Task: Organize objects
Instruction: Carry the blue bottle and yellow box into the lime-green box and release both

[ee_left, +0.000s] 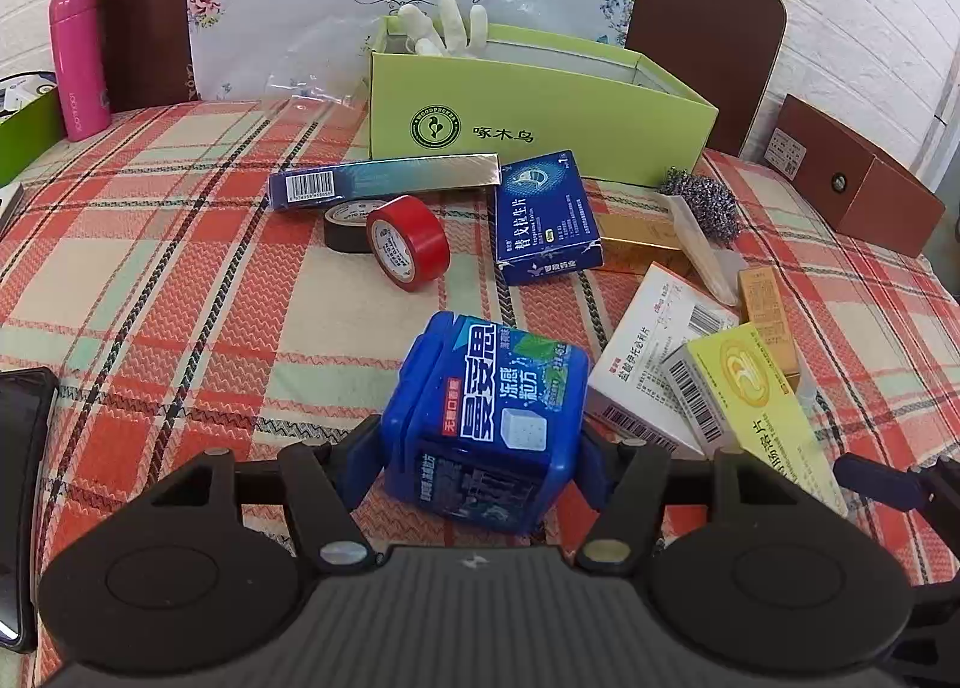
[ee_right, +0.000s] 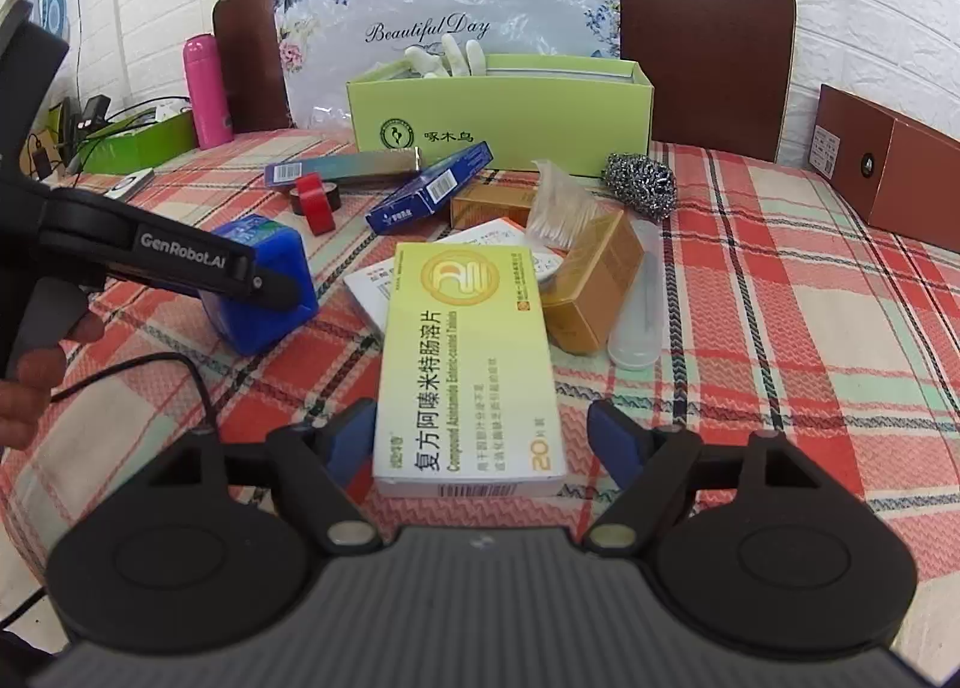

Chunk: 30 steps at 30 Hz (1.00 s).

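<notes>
In the left wrist view, the left gripper (ee_left: 483,448) is seen low in the frame, clenched on a blue plastic mint tub with a printed label (ee_left: 486,418) — a finger pressed to each side. In the upper middle, an open light-green cardboard box (ee_left: 540,118) stands on the red plaid tablecloth (ee_left: 180,268); only white rubber gloves (ee_left: 444,28) are seen poking from its left end. Left loose in front of it are a red tape roll (ee_left: 408,241), a black tape roll (ee_left: 348,226), a long dark-blue carton (ee_left: 384,181), a blue medicine box (ee_left: 546,220) and a steel wool scourer (ee_left: 702,202).

In the right wrist view, the right gripper (ee_right: 483,442) is at lower centre with its fingers spread around a yellow-green tablet box (ee_right: 468,358) — the left finger looks to be touching, the right stands apart, so nothing is gripped. Beside it lie an amber box (ee_right: 594,286) and a clear plastic tube (ee_right: 639,304).

The sorting is judged barely begun: nearly everything remains outside the box.
</notes>
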Available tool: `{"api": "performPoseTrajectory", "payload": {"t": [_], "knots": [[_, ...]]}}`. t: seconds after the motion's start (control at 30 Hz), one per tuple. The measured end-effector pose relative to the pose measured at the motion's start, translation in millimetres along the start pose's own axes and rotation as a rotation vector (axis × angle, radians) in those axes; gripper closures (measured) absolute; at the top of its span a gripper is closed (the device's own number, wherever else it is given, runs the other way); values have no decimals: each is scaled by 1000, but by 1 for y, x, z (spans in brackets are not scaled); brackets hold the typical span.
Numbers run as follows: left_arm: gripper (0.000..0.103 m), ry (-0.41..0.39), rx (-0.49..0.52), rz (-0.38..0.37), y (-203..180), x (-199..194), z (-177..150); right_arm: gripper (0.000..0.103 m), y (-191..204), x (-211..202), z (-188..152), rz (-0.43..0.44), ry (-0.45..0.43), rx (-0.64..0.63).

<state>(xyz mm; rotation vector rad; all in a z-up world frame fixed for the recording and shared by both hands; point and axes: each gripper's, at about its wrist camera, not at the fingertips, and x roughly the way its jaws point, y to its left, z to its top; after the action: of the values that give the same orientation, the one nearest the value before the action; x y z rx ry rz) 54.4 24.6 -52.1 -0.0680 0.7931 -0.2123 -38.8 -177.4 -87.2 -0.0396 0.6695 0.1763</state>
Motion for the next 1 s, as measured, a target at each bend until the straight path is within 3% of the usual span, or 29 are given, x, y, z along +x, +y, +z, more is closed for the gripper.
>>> {"api": "performPoseTrajectory", "payload": {"t": [0.3,0.4,0.57,0.77,1.0], "knots": [[39,13,7,-3,-1,6,-2,27,6,21,8,14,0,-21],[40,13,7,-10,0,6,-2,37,5,26,10,33,8,-10],[41,7,4,-19,-1,4,1,37,2,21,10,56,13,13],[41,-48,20,-72,-8,-12,17,37,-6,5,28,81,-60,23],[41,-130,32,-112,-14,-22,53,37,-24,9,59,51,-132,14]]}}
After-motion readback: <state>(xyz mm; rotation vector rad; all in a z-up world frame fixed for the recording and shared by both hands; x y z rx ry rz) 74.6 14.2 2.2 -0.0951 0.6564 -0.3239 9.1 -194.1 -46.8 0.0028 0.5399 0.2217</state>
